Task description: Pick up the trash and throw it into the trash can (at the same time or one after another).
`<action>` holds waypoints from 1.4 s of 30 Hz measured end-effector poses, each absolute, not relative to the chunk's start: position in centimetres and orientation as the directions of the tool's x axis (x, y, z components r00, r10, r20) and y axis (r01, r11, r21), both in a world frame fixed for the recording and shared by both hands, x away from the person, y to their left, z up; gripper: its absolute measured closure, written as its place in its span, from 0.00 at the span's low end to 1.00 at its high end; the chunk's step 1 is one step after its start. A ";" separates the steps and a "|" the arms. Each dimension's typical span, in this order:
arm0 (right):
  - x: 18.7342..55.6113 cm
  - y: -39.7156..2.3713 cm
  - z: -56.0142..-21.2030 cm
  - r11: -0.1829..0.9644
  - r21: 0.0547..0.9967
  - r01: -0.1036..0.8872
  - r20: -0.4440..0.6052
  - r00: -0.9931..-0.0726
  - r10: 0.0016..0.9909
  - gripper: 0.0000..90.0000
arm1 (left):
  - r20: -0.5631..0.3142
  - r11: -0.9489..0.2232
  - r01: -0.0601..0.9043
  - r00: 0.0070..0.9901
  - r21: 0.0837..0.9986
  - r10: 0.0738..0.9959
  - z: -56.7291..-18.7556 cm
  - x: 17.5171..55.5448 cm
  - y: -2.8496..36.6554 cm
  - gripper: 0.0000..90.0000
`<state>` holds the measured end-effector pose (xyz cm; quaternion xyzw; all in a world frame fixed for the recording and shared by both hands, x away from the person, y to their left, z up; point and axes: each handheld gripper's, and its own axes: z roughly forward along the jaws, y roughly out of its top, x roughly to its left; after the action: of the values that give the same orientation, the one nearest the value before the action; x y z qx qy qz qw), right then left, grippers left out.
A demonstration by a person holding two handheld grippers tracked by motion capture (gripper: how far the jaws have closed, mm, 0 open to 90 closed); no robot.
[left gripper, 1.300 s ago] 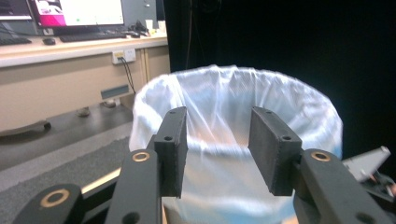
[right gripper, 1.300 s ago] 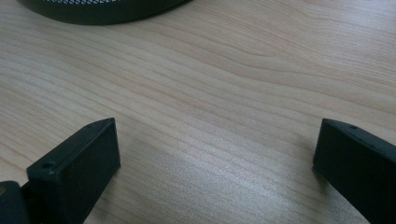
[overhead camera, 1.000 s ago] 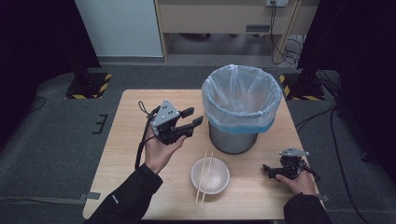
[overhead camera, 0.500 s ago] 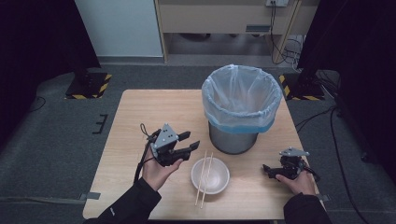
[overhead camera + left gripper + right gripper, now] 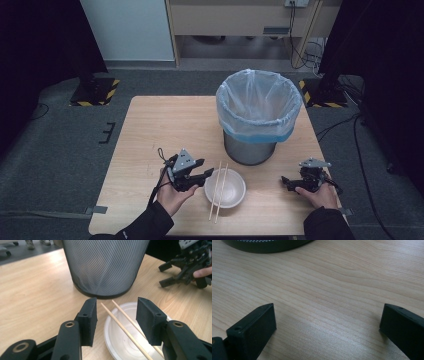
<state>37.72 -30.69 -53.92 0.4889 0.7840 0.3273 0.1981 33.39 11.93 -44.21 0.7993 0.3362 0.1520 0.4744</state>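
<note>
High view: my left gripper [image 5: 200, 176] sits low at the left rim of the white bowl [image 5: 231, 192], jaws about half apart, nothing gripped. Two wooden chopsticks [image 5: 218, 190] lie across the bowl, long axis running from my edge of the table toward the bin [image 5: 257, 117]. My right gripper [image 5: 290, 182] rests near the right edge of the table [image 5: 165, 125], jaws spread, holding nothing.

Left gripper view: blocky matte pads; chopsticks [image 5: 125, 322] between them, untouched, slim pale round sticks, tips toward the dark mesh bin [image 5: 105, 265]. Bowl [image 5: 117, 340] smooth, shallow, round.

Right gripper view: jaws wide over bare pale wood grain [image 5: 327, 290].
</note>
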 end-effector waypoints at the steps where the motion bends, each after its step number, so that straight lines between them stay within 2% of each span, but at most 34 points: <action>1: 37.7 -30.7 -53.9 0.309 0.706 0.637 0.009 -0.445 0.896 0.01 | -0.078 -0.329 0.400 0.727 0.855 0.682 -44.5 33.3 11.8 0.57; 17: 37.7 -30.7 -53.9 0.311 0.706 0.637 0.011 -0.448 0.894 0.01 | -0.097 -0.400 0.469 0.735 0.788 0.671 -47.6 33.2 9.3 0.65; 42: 37.7 -30.7 -53.9 0.312 0.706 0.636 0.010 -0.449 0.894 0.01 | -0.121 -0.428 0.512 0.735 0.745 0.668 -49.0 33.8 8.6 0.76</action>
<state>37.70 -30.68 -53.91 0.4868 0.7856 0.3275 0.1964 33.80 8.60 -49.02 0.8395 0.3512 0.0966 0.4033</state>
